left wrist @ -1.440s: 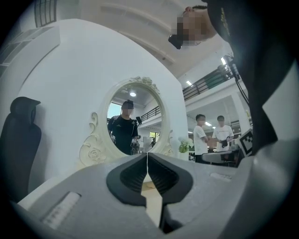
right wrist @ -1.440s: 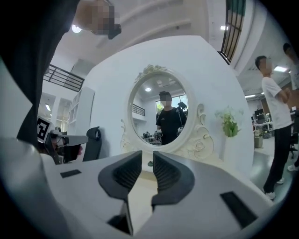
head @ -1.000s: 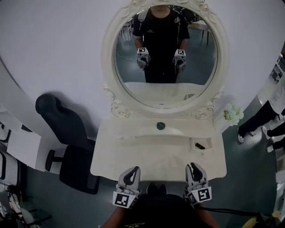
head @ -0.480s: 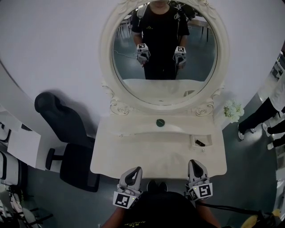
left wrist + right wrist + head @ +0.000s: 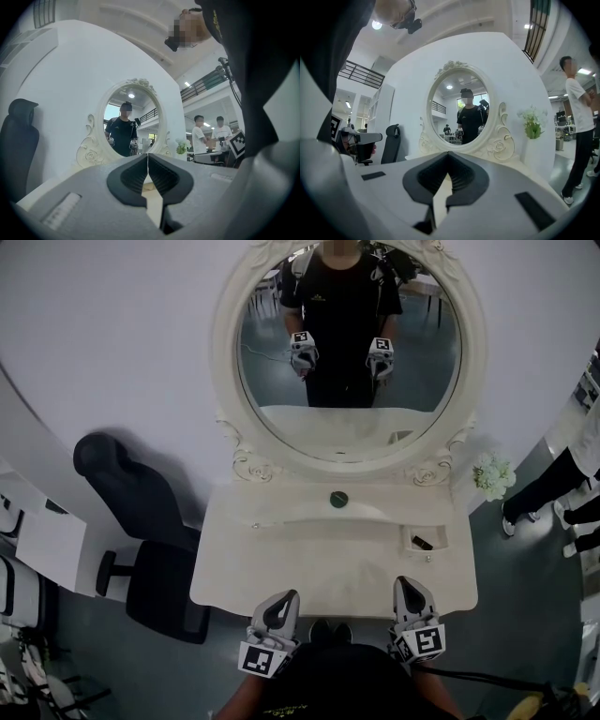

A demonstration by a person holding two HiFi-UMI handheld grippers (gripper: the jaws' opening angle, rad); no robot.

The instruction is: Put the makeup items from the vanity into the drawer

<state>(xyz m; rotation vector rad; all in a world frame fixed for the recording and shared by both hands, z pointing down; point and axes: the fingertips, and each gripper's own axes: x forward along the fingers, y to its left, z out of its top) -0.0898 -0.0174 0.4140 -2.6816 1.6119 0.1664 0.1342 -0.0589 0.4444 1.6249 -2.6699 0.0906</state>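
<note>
The left gripper (image 5: 287, 596) and right gripper (image 5: 404, 583) hang at the surface's (image 5: 281, 563) near edge, fingers together on nothing, seemingly not reaching yet. The green pot (image 5: 338, 499) sits well beyond both sets of fingers. The open drawer (image 5: 410, 540) lies ahead of the right fingers.

The cream bench (image 5: 328, 568) carries a small round dark item (image 5: 338, 499) near its back edge, well ahead of the left hand-held gripper (image 5: 284, 598) and the right hand-held gripper (image 5: 409, 585) and between them, and holds an open compartment (image 5: 437, 537) with a dark object (image 5: 421, 543) inside, ahead of the right one
</note>
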